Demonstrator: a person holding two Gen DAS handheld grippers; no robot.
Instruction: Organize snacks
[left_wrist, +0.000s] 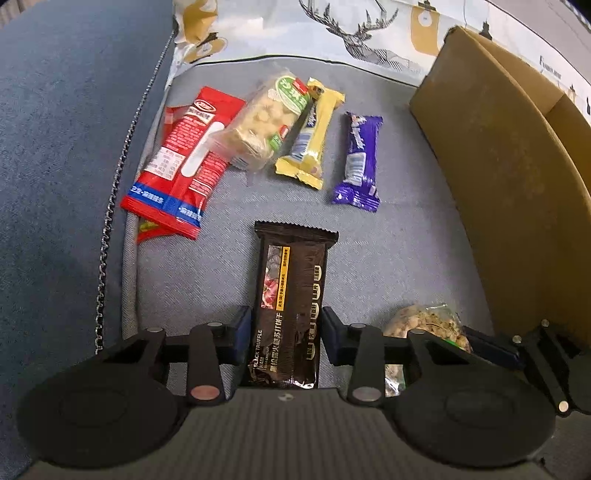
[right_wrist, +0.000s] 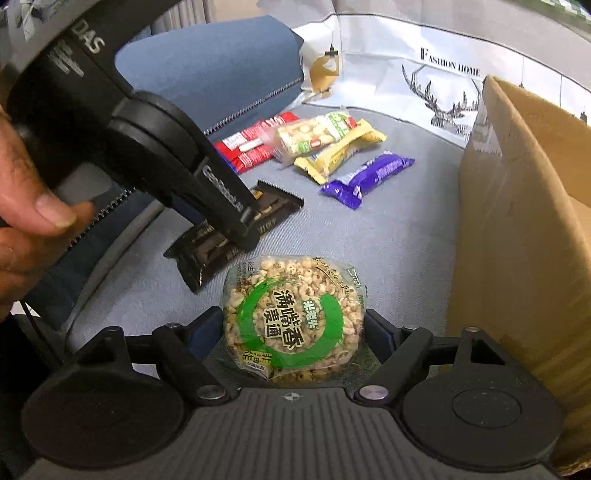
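My left gripper is shut on a dark brown black-truffle cracker pack lying on the grey sofa cushion. It also shows in the right wrist view, under the left gripper's fingers. My right gripper is shut on a round puffed-grain cake pack with a green ring, which shows at the lower right of the left wrist view. Farther off lie a red pack, a clear pack of round biscuits, a yellow bar and a purple bar.
An open cardboard box stands on the right of the cushion, close to my right gripper. A blue armrest with a zip borders the left. A white deer-print cloth runs along the back.
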